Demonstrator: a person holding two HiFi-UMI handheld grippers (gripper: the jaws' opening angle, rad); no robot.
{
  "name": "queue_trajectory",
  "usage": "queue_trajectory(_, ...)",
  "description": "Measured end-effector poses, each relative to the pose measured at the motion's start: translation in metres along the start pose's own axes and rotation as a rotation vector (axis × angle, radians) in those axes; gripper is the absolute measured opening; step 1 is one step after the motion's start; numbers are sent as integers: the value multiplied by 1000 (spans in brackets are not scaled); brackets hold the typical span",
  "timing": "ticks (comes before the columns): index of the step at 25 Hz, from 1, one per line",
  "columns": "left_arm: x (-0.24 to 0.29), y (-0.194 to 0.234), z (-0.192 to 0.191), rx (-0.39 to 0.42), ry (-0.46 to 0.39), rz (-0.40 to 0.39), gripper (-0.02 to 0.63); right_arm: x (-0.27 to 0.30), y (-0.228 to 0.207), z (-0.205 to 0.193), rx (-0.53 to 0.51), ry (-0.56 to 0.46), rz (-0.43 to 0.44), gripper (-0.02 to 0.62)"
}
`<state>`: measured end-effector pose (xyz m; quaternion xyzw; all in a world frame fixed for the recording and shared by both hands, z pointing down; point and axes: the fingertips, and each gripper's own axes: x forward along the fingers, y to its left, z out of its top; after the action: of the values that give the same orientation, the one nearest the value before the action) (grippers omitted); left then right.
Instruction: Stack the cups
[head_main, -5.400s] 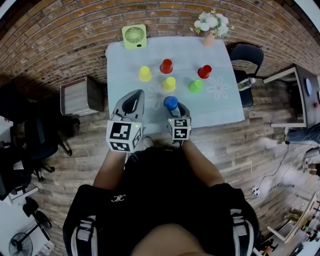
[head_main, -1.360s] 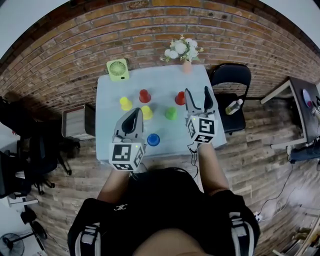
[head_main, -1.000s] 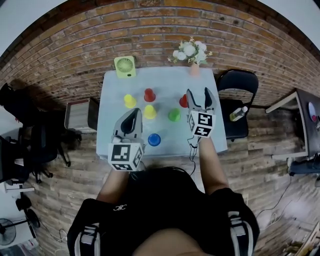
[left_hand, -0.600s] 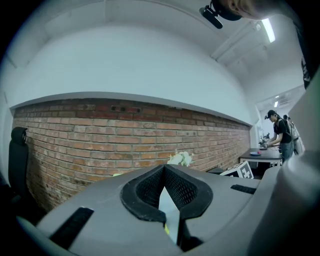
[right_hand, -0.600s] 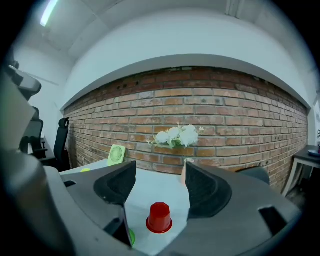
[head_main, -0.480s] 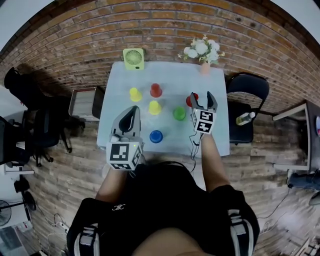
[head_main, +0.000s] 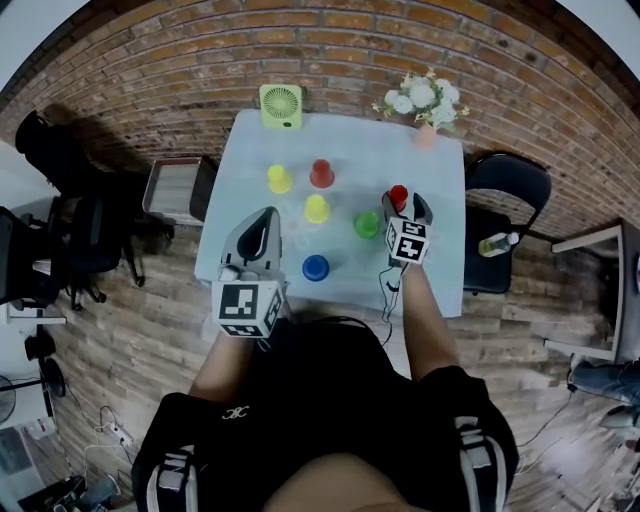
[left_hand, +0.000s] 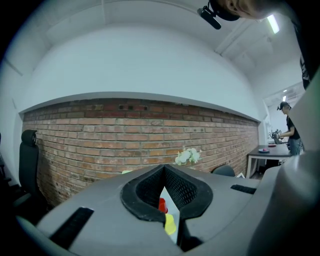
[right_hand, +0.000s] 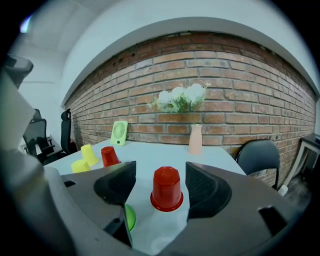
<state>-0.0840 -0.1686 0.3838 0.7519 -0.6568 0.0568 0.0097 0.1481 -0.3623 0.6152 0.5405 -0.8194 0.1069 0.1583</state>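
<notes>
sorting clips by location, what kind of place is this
Probably an office or workroom: a brick wall, a black chair and a white table on a wood floor.

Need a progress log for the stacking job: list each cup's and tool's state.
left tool, shut, empty
right tool, open, straddling a red cup
red cup, upside down, untouched
second red cup, upside down, unstacked
back yellow cup, unstacked
middle yellow cup, unstacked
green cup, unstacked
blue cup, unstacked

Right gripper (head_main: 407, 207) leaves blue cup (head_main: 316, 267), goes over to right-hand red cup (right_hand: 166, 189); jaws, apart, now straddle that cup, pads not touching it
</notes>
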Motion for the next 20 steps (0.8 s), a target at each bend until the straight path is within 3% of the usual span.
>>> queue_trajectory(13,-13,5,-9,0,19,40,2,23,-9,-47,6,132,-6,284)
queue_trajectory(17,-20,5,-12,1,25,49,2,25,-13,-48,-7,135,-23,206)
queue_trajectory(20,-23,4,-13,0,27,51,3,23,-14,-44,-24,127,-32,197)
